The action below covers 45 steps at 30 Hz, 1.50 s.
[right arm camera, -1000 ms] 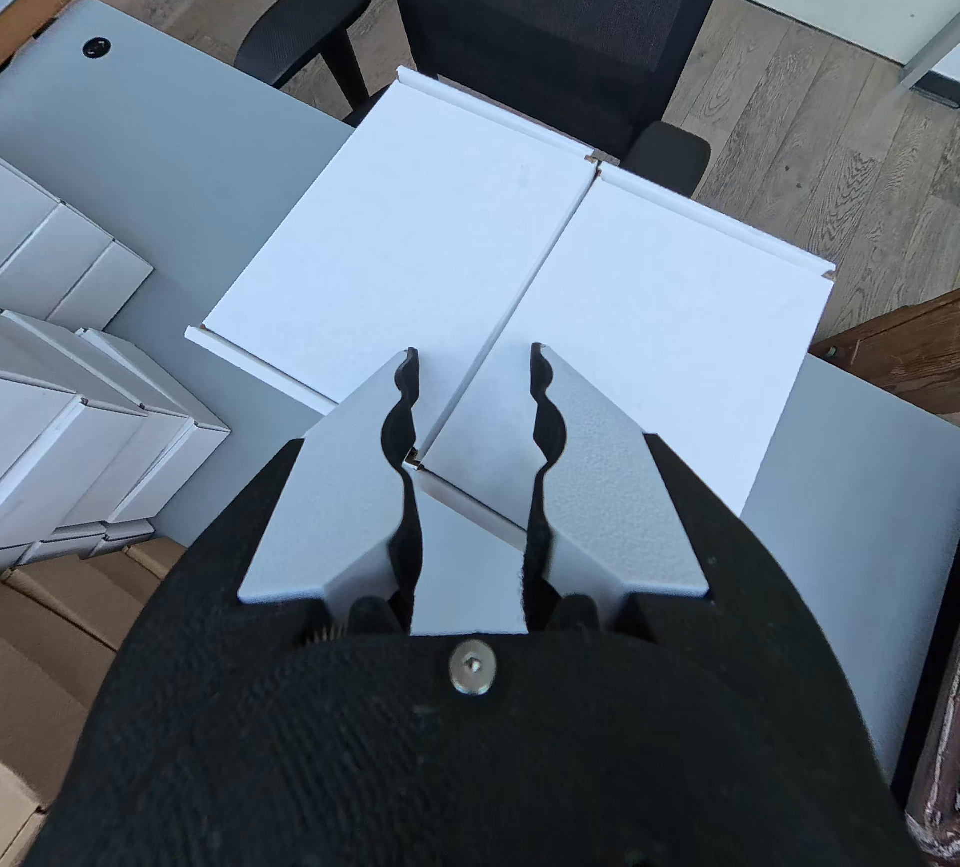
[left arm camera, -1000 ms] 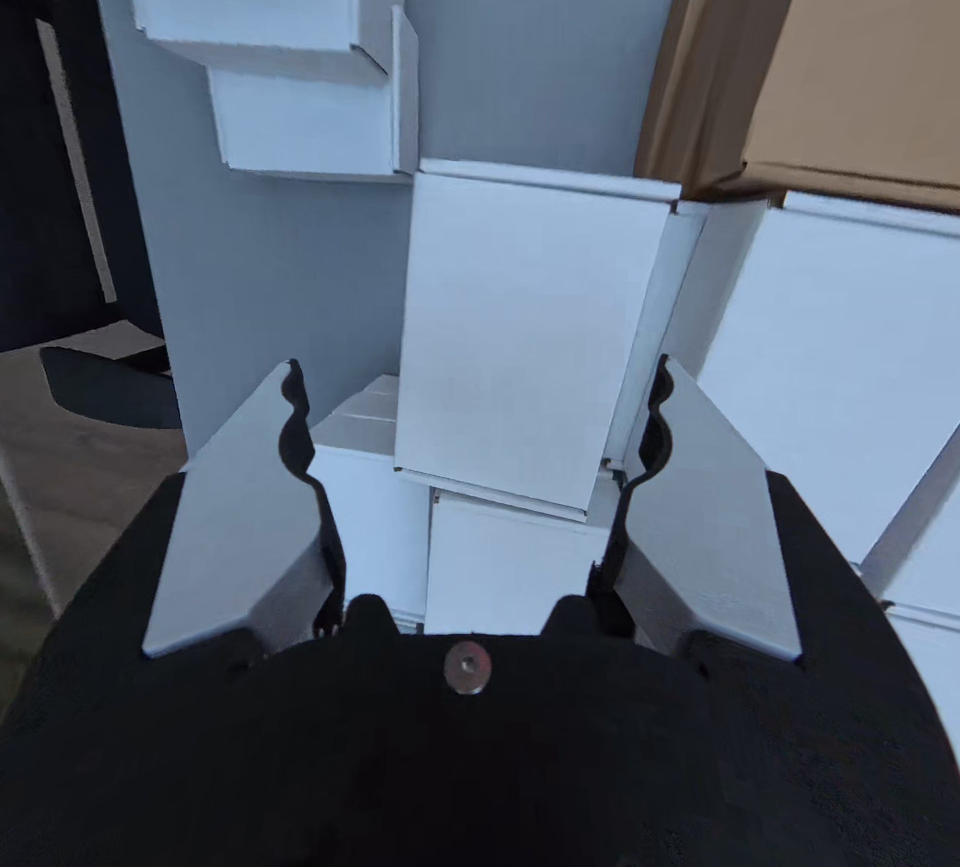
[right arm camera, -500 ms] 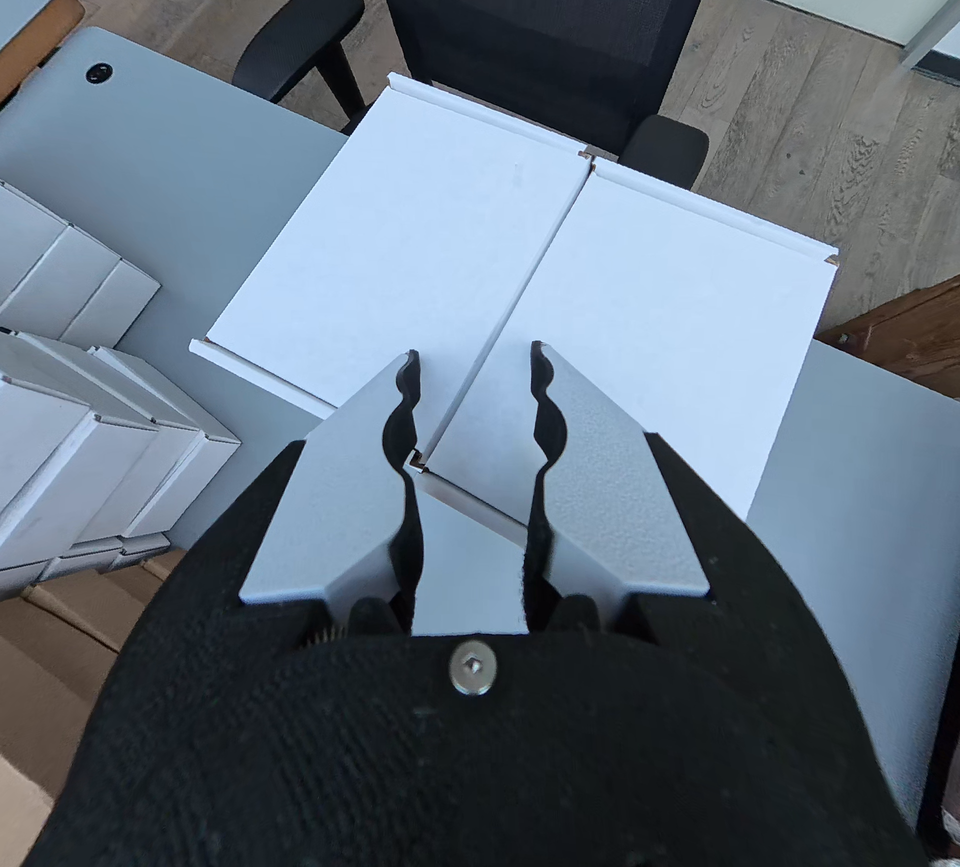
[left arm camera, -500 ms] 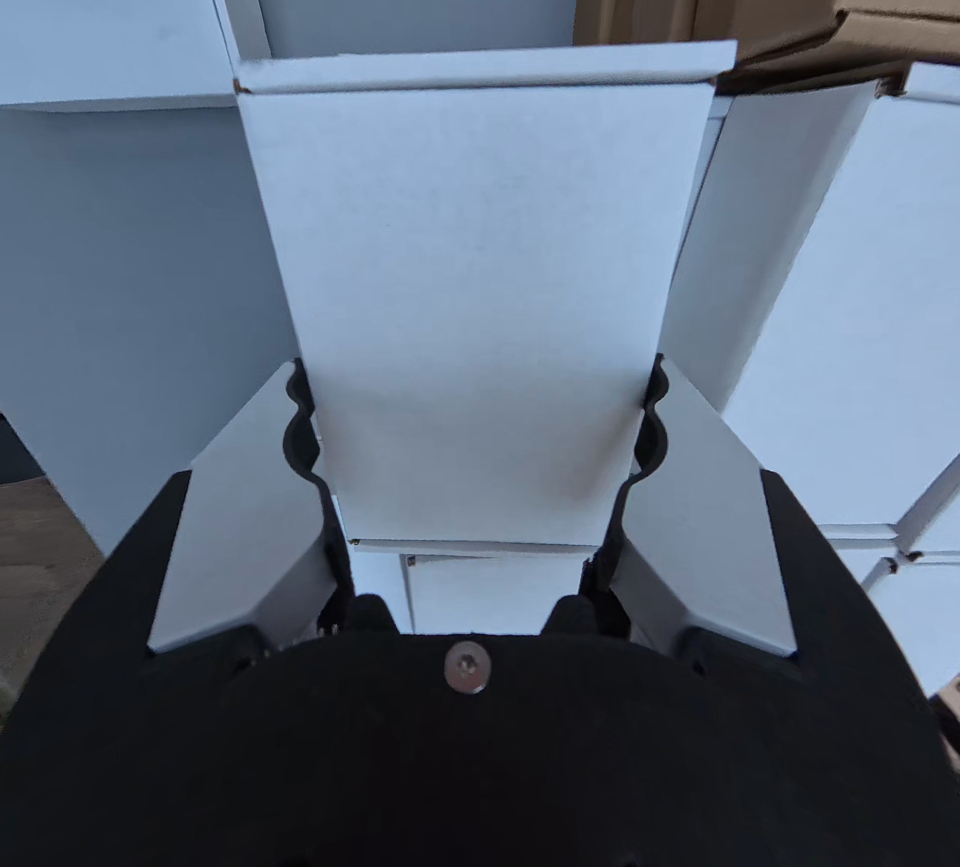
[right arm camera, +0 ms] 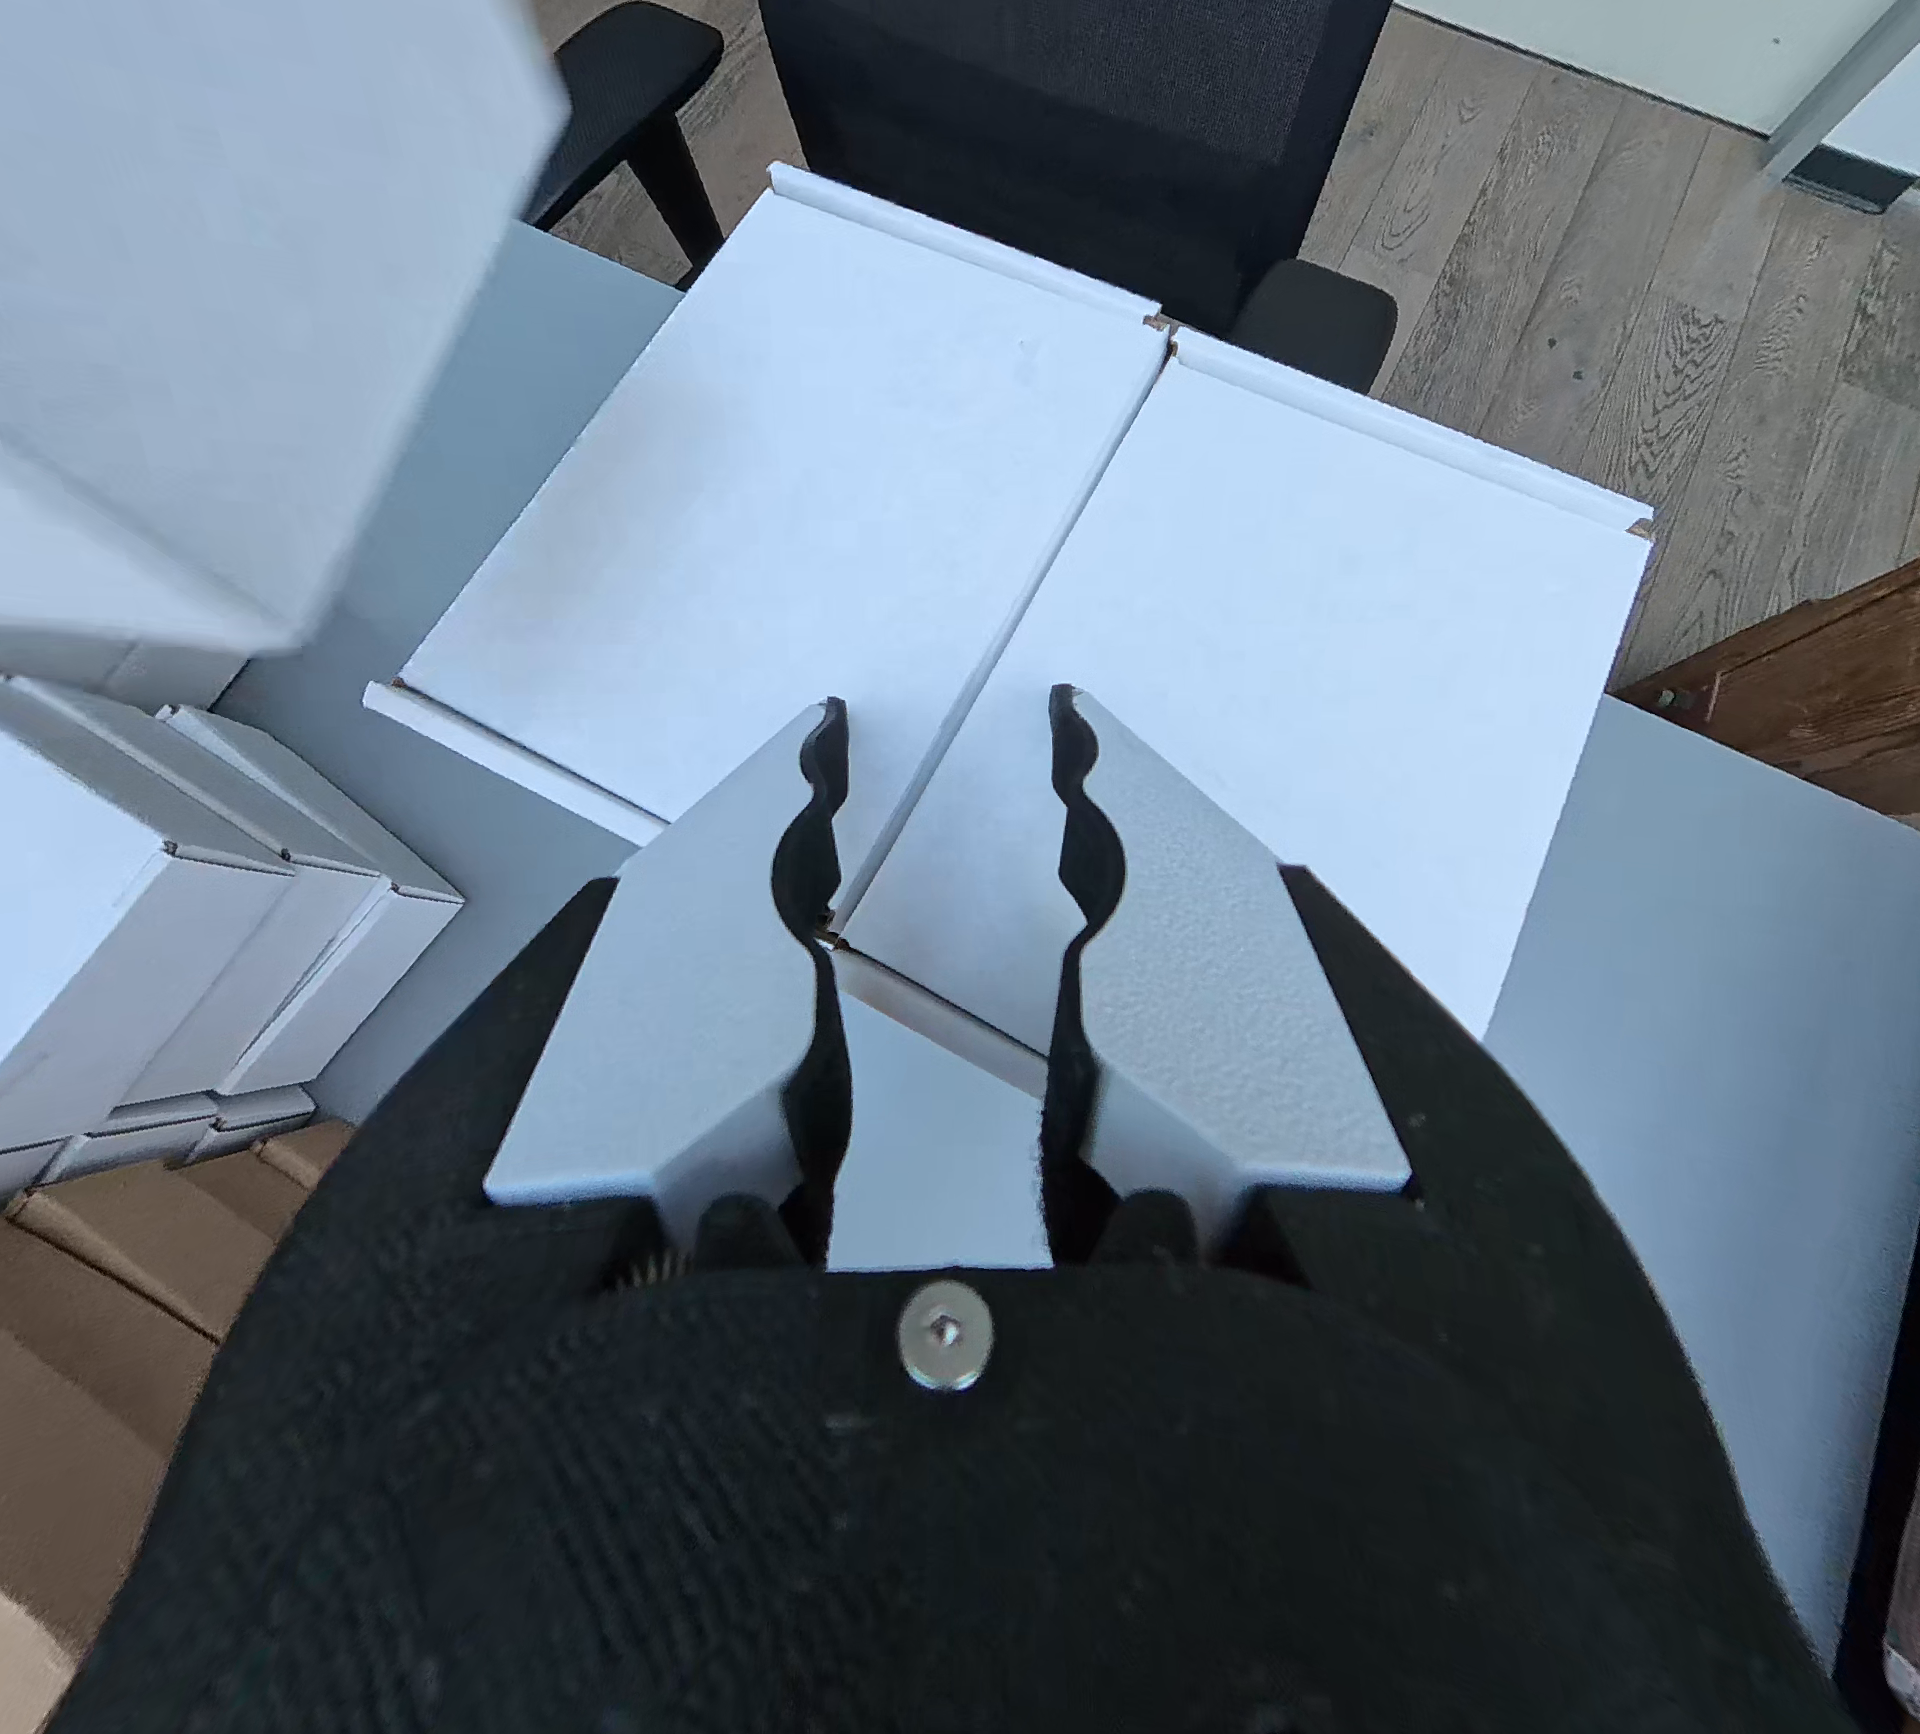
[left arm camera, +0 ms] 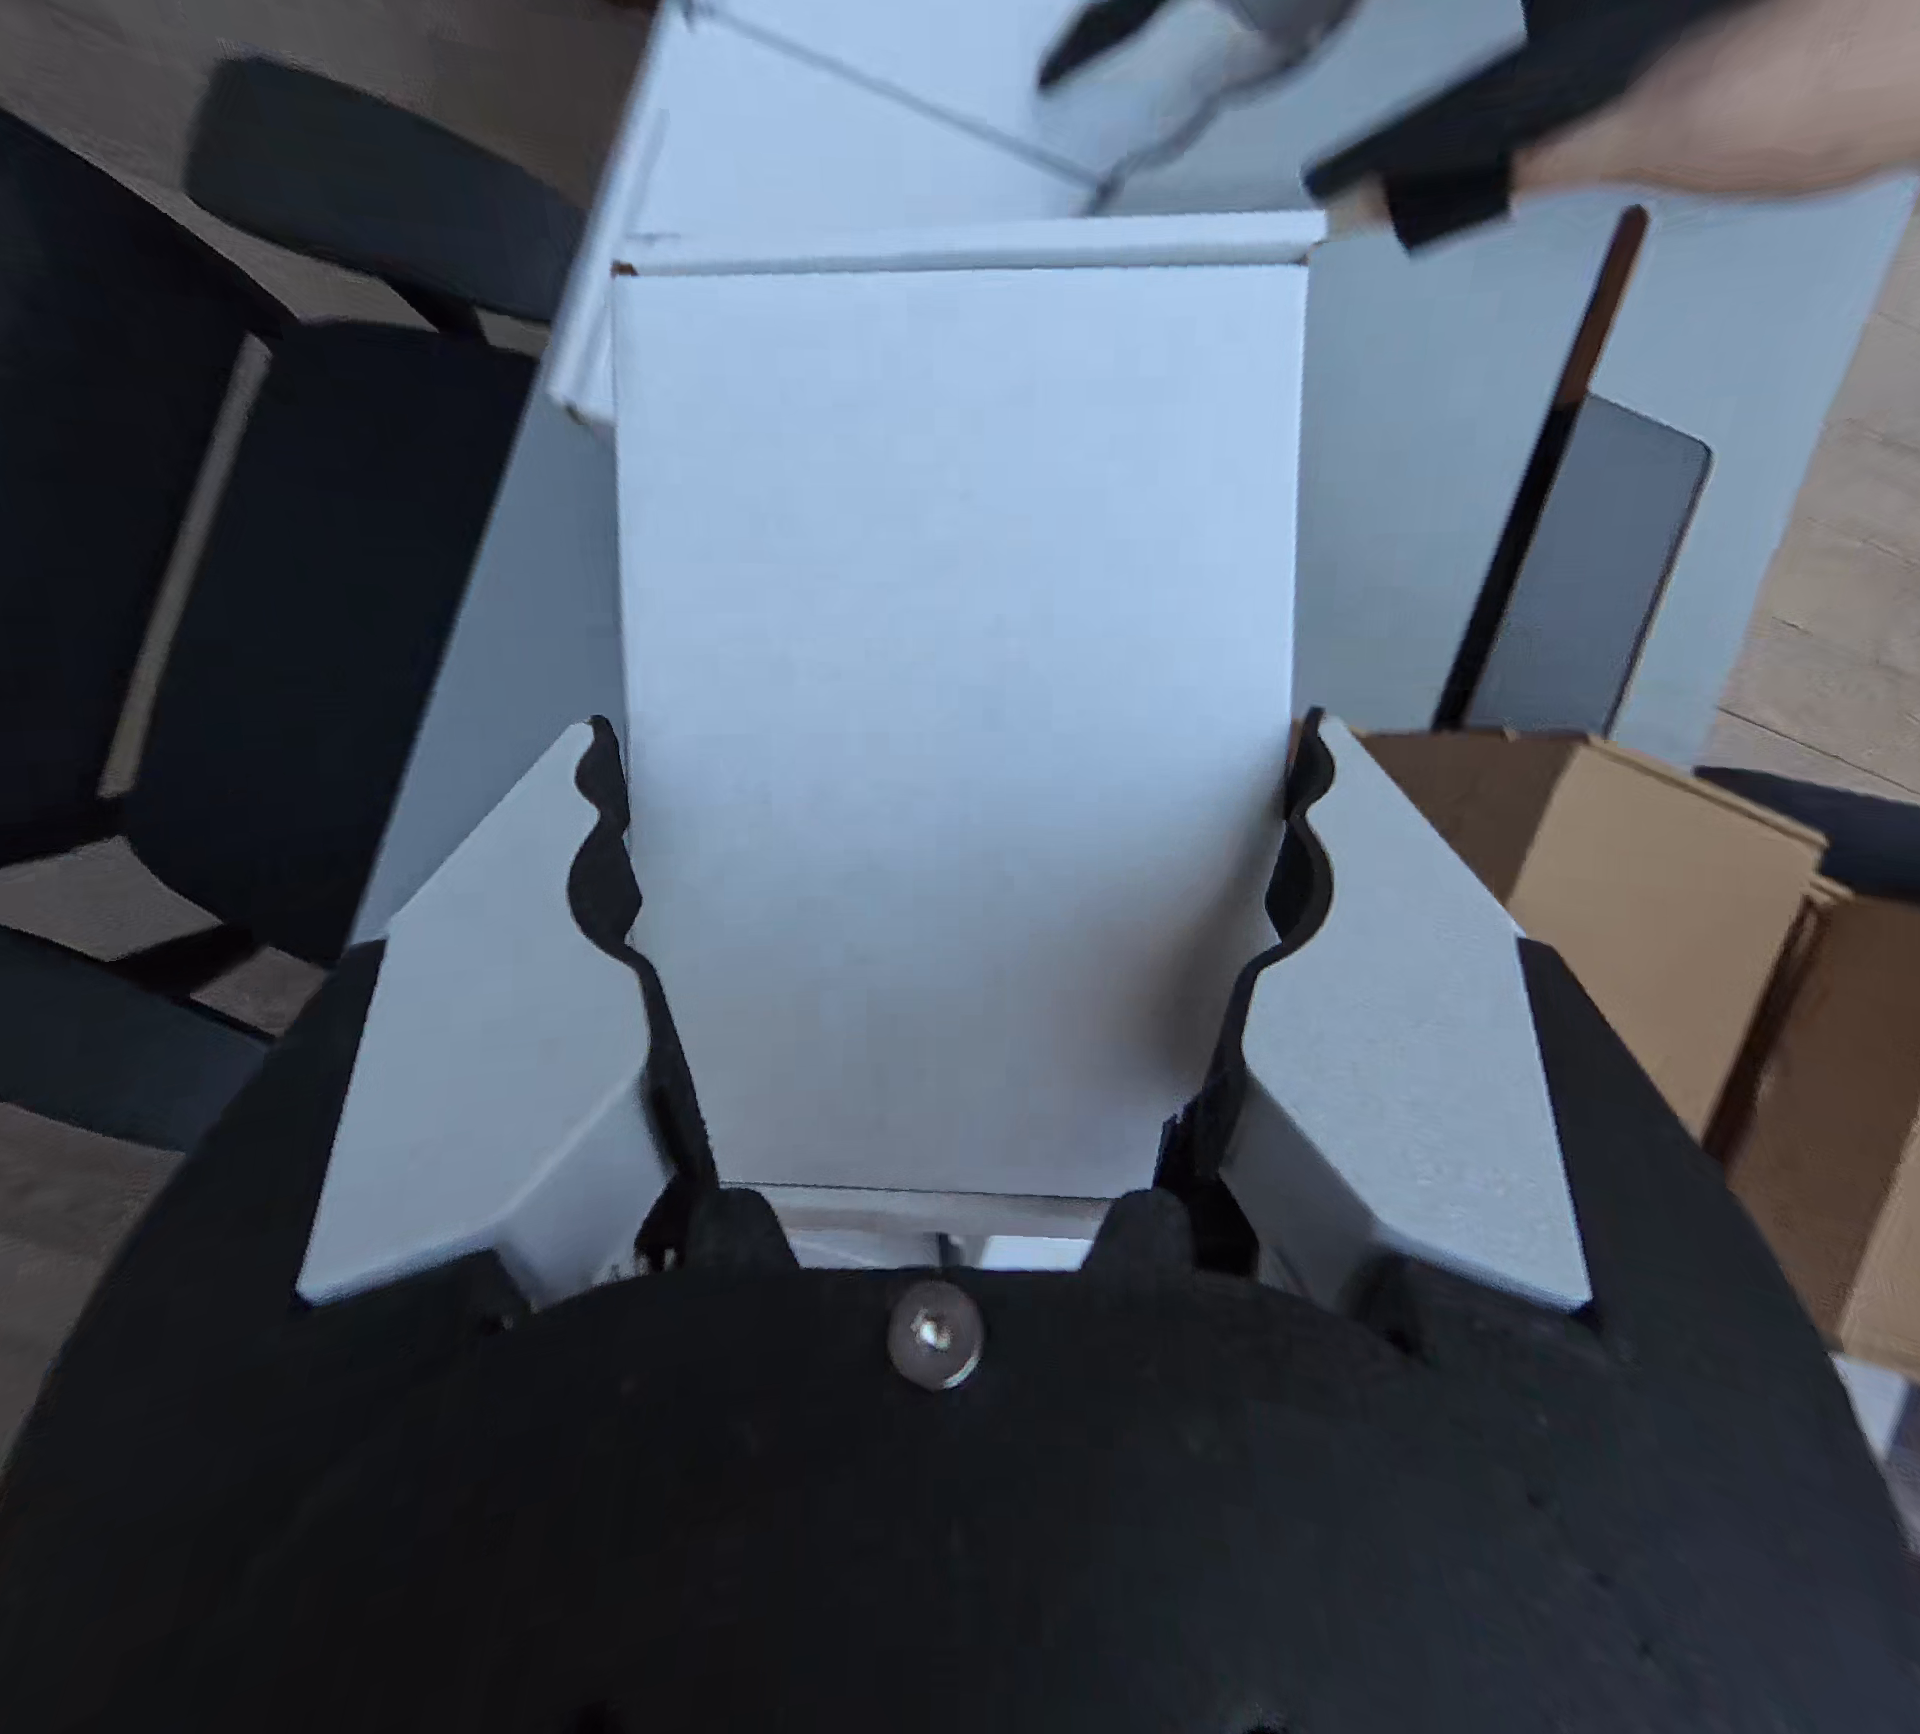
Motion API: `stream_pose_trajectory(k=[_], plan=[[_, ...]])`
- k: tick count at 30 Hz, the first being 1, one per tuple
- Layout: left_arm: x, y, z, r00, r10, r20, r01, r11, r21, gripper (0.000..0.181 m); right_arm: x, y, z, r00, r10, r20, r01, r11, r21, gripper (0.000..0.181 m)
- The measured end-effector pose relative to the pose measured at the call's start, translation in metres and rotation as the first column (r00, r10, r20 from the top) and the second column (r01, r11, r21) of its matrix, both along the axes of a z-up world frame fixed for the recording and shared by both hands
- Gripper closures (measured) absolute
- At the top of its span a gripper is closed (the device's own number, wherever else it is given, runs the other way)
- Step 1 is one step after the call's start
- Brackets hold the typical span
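My left gripper (left arm camera: 956, 723) is shut on a white cardboard box (left arm camera: 956, 645), one finger on each long side, and holds it in the air over the grey table (right arm camera: 1714, 1009). The same box shows blurred at the upper left of the right wrist view (right arm camera: 239, 178). My right gripper (right arm camera: 945, 699) is open and empty, hovering just above the near edge of two flat white boxes lying side by side on the table, the left one (right arm camera: 810, 479) and the right one (right arm camera: 1299, 645). The right gripper also shows in the left wrist view (left arm camera: 1195, 105), beyond the held box.
A black office chair (right arm camera: 1060, 22) stands behind the table's far edge. A row of several white boxes (right arm camera: 208, 957) lies at the left of the table, with brown cartons (right arm camera: 104, 1321) below it. More brown cartons (left arm camera: 1662, 936) show in the left wrist view. The floor is wooden. The grippers' ends are close to 15 cm from one another.
My left gripper has closed on a white box from the stack, lifted it away and swung it over the table toward the right gripper. The right gripper has barely moved.
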State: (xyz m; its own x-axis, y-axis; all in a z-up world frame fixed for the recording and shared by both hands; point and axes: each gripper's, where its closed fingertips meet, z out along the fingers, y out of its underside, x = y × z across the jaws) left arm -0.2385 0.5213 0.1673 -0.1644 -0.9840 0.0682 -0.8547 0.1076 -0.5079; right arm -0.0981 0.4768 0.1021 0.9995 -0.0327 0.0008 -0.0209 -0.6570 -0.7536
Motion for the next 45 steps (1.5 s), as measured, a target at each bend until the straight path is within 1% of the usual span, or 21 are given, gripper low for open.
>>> stream_pose_trajectory(k=[2,4,6,8,12,15,17,18,20,22,25,28,30,32,33,35,36,37,39,41,45], plan=[[0.055,-0.002,0.008,1.000,-0.019,-0.004,0.019,1.000,0.016,0.057,0.000,-0.001,0.000,1.000,0.009,-0.009,-0.009,1.000,0.001,0.142],[0.100,-0.011,0.005,0.999,-0.041,-0.019,0.040,0.999,-0.003,0.057,0.000,-0.001,0.000,1.000,0.014,-0.011,-0.013,1.000,0.004,0.142],[0.127,-0.014,-0.010,0.994,-0.070,-0.078,0.073,0.997,0.037,0.057,-0.001,-0.001,0.000,1.000,0.022,0.005,-0.022,1.000,0.011,0.142],[0.138,-0.009,-0.029,0.982,-0.097,-0.163,0.116,0.987,0.109,0.057,0.000,-0.002,0.000,1.000,0.022,0.004,-0.022,1.000,0.016,0.142],[0.147,-0.006,-0.035,0.968,-0.170,-0.187,0.199,0.968,0.152,0.056,0.004,-0.004,0.001,0.999,-0.003,-0.034,0.004,0.999,0.047,0.143],[0.147,-0.003,-0.038,0.963,-0.156,-0.221,0.196,0.965,0.173,0.056,-0.002,-0.004,0.003,0.996,-0.012,-0.092,0.017,0.999,0.051,0.134],[0.147,-0.003,-0.040,0.967,-0.148,-0.206,0.183,0.970,0.163,0.056,-0.002,-0.008,0.004,0.993,-0.008,-0.116,0.014,0.999,0.048,0.134],[0.143,-0.001,-0.046,0.964,-0.137,-0.228,0.179,0.969,0.171,0.056,0.000,-0.010,0.009,0.990,-0.024,-0.140,0.036,0.996,0.081,0.137],[0.147,0.000,-0.051,0.970,-0.136,-0.202,0.175,0.966,0.192,0.055,0.001,-0.012,0.027,0.977,-0.015,-0.212,0.055,0.981,0.184,0.144],[0.154,-0.003,-0.052,0.970,-0.153,-0.189,0.189,0.962,0.197,0.055,0.012,-0.018,0.040,0.978,-0.028,-0.205,0.077,0.969,0.234,0.151],[0.156,-0.004,-0.055,0.954,-0.195,-0.228,0.249,0.938,0.240,0.055,0.035,-0.039,0.049,0.979,-0.066,-0.194,0.113,0.964,0.241,0.147],[0.154,-0.003,-0.055,0.946,-0.193,-0.259,0.260,0.932,0.254,0.055,0.066,-0.058,0.062,0.960,-0.092,-0.264,0.177,0.930,0.321,0.141],[0.154,-0.003,-0.056,0.947,-0.193,-0.257,0.262,0.926,0.271,0.054,0.092,-0.066,0.051,0.953,-0.129,-0.274,0.205,0.940,0.272,0.127],[0.152,-0.002,-0.058,0.944,-0.202,-0.260,0.277,0.914,0.297,0.051,0.111,-0.070,0.032,0.940,-0.149,-0.306,0.218,0.954,0.206,0.121],[0.153,-0.003,-0.058,0.945,-0.204,-0.256,0.278,0.912,0.301,0.051,0.106,-0.067,0.024,0.913,-0.108,-0.393,0.191,0.965,0.179,0.120],[0.155,-0.004,-0.058,0.946,-0.214,-0.244,0.283,0.910,0.303,0.051,0.092,-0.060,0.009,0.804,-0.055,-0.592,0.143,0.984,0.103,0.119],[0.156,-0.005,-0.058,0.944,-0.227,-0.239,0.295,0.905,0.305,0.052,0.085,-0.057,0.003,0.759,-0.039,-0.649,0.113,0.991,0.072,0.120],[0.157,-0.006,-0.057,0.942,-0.240,-0.234,0.306,0.901,0.308,0.052,0.083,-0.056,-0.003,0.743,-0.046,-0.668,0.105,0.993,0.049,0.117],[0.160,-0.009,-0.055,0.938,-0.267,-0.222,0.328,0.890,0.316,0.051,0.087,-0.055,-0.011,0.781,-0.066,-0.621,0.110,0.993,0.033,0.125],[0.162,-0.011,-0.055,0.930,-0.294,-0.221,0.354,0.879,0.320,0.052,0.086,-0.054,-0.015,0.823,-0.063,-0.564,0.099,0.994,0.034,0.125],[0.167,-0.014,-0.052,0.924,-0.325,-0.204,0.377,0.864,0.333,0.051,0.085,-0.054,-0.021,0.845,-0.067,-0.531,0.088,0.996,0.015,0.121]])
